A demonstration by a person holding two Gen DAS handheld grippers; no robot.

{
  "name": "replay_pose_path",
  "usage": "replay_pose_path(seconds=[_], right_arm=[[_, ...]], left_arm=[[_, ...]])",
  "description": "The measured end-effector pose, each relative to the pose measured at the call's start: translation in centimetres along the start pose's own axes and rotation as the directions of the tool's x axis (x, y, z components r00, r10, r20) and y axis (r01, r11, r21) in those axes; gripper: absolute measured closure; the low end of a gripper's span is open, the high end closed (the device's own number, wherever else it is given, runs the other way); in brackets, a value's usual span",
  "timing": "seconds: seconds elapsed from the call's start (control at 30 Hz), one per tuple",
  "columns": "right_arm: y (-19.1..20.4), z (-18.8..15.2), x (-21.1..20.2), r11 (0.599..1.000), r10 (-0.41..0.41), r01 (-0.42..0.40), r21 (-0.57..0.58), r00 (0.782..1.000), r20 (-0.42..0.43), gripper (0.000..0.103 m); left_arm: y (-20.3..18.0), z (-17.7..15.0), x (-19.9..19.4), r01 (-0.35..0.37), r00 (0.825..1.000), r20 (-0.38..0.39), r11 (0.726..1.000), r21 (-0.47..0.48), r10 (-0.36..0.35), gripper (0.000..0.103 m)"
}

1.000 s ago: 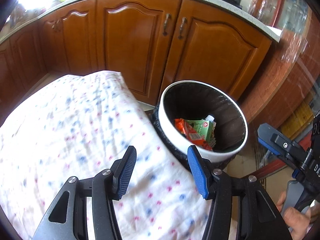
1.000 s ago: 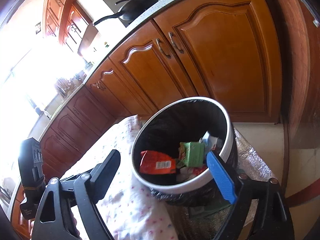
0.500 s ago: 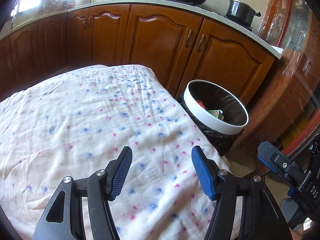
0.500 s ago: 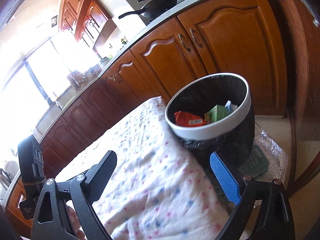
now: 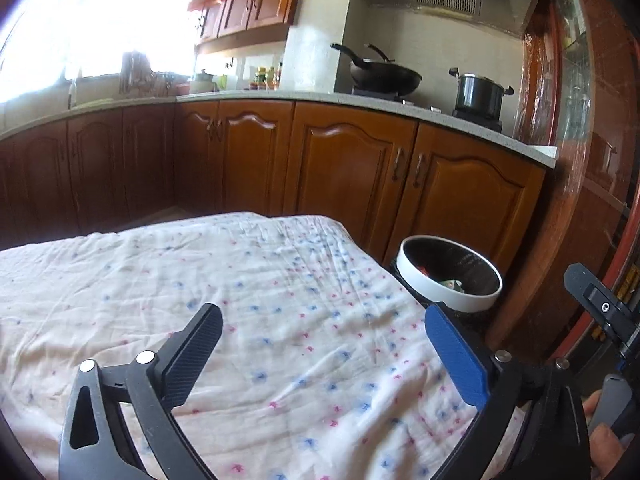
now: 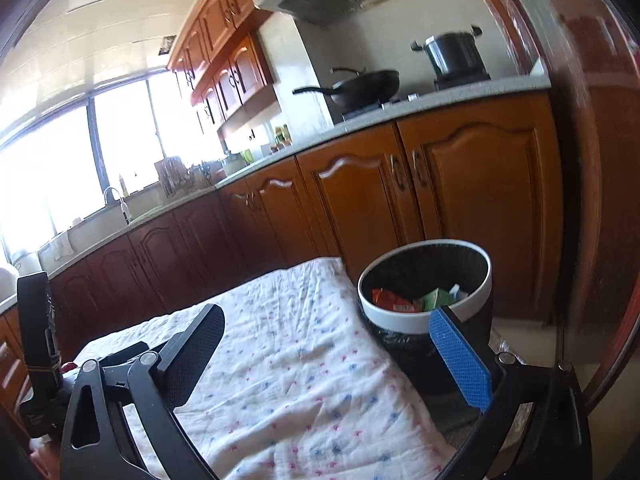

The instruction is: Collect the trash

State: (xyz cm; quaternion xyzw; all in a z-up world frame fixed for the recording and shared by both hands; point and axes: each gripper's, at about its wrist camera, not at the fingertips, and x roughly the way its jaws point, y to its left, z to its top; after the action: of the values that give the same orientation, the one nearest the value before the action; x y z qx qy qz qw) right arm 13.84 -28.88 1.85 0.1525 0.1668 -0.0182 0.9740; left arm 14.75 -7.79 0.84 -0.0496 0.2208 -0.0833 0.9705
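So both grippers have backed off from the trash bin [image 6: 426, 280] in the last second. A moment ago they were right over its mouth, looking down into the black liner; now the bin sits well off at the far right in both views, on the floor just past the right edge of the bench, and you see most of the kitchen instead. The wrappers [image 6: 394, 302] (red-orange one on the left, green carton beside it) are lying down inside the bin, same as before.

The left gripper [image 5: 324, 354] is spreading its jaws, clearly wider than half a second ago, with nothing between them, just the flowered cloth [image 5: 240, 300] showing through the gap. The right gripper [image 6: 332, 356] is also opening out to full width and is empty too.

The cloth-covered bench looks bare in what both cameras catch: no scraps on the part I can see, though the near edge is hidden behind the gripper frames.

My read: that was a drop-off, and the pull-back with jaws wide either means going for another piece somewhere out of view, or the collecting is basically done. Can't tell which from here.
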Motion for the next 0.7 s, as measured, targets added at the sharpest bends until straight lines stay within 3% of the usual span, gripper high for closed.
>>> replay_pose_path(seconds=[0.13,0.33,0.7], right_arm=[[0.3,-1.7,-0.6,0.998,-0.037,0.041,-0.046,0.996,0.083,0.000],[-0.2,-4.5,0.9,0.998,-0.046,0.047,-0.033,0.999,0.026,0.000],[0.2,-5.9,0.7,0.996,-0.054,0.054,-0.064,0.999,0.010,0.000]], left_arm=[[-0.1,-2.3,-1.2,-0.047,0.998,0.031,0.998,0.036,0.046,0.001],[-0.6,-4.0,-1.3,-0.078,0.997,0.018,0.995,0.056,0.077,0.001],[-0.2,-4.6,-0.2,-0.112,0.994,0.002,0.990,0.084,0.113,0.001]])
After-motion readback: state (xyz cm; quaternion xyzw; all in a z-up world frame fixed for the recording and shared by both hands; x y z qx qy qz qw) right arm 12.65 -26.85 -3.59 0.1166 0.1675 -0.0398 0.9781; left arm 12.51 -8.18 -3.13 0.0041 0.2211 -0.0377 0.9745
